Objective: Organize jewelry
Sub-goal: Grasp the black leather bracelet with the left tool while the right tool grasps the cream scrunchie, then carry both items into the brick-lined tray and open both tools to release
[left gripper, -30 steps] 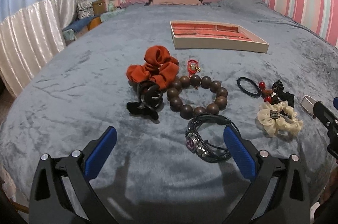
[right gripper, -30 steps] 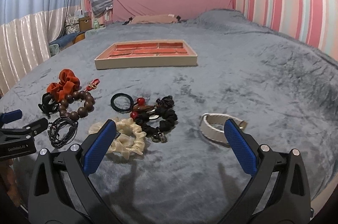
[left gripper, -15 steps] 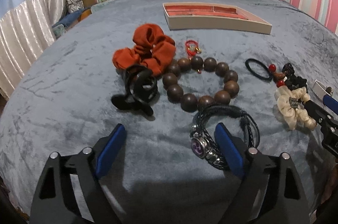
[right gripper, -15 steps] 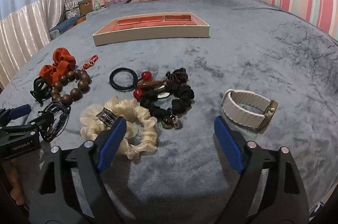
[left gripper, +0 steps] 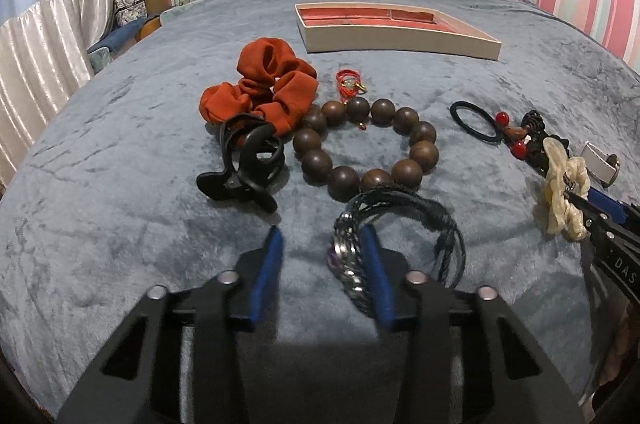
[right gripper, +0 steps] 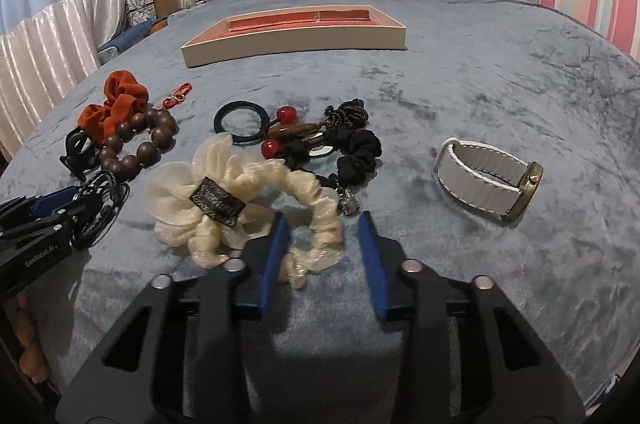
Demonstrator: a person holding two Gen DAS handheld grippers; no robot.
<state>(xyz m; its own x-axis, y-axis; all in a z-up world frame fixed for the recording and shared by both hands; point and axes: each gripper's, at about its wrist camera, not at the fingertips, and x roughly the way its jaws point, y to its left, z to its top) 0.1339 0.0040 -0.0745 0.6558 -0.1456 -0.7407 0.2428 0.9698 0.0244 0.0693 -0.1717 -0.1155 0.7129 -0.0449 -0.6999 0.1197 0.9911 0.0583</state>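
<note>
My left gripper (left gripper: 320, 238) is partly closed around the near side of a black cord bracelet with a metal charm (left gripper: 404, 224), with a gap between its fingers. My right gripper (right gripper: 324, 224) is partly closed around the near rim of a cream scrunchie (right gripper: 248, 196), its fingers still apart. A cream tray with red lining (left gripper: 394, 30) lies farther back on the grey blanket; it also shows in the right wrist view (right gripper: 296, 34).
On the blanket lie an orange scrunchie (left gripper: 264, 88), a black claw clip (left gripper: 244, 160), a wooden bead bracelet (left gripper: 364, 148), a red charm (left gripper: 350, 82), a black hair tie (right gripper: 240, 122), a black scrunchie (right gripper: 352, 148) and a white-strapped watch (right gripper: 488, 180). A pink headboard stands behind.
Both grippers moved forward and down to the jewelry and narrowed their jaws: the left around the cord bracelet, the right around the cream scrunchie.
</note>
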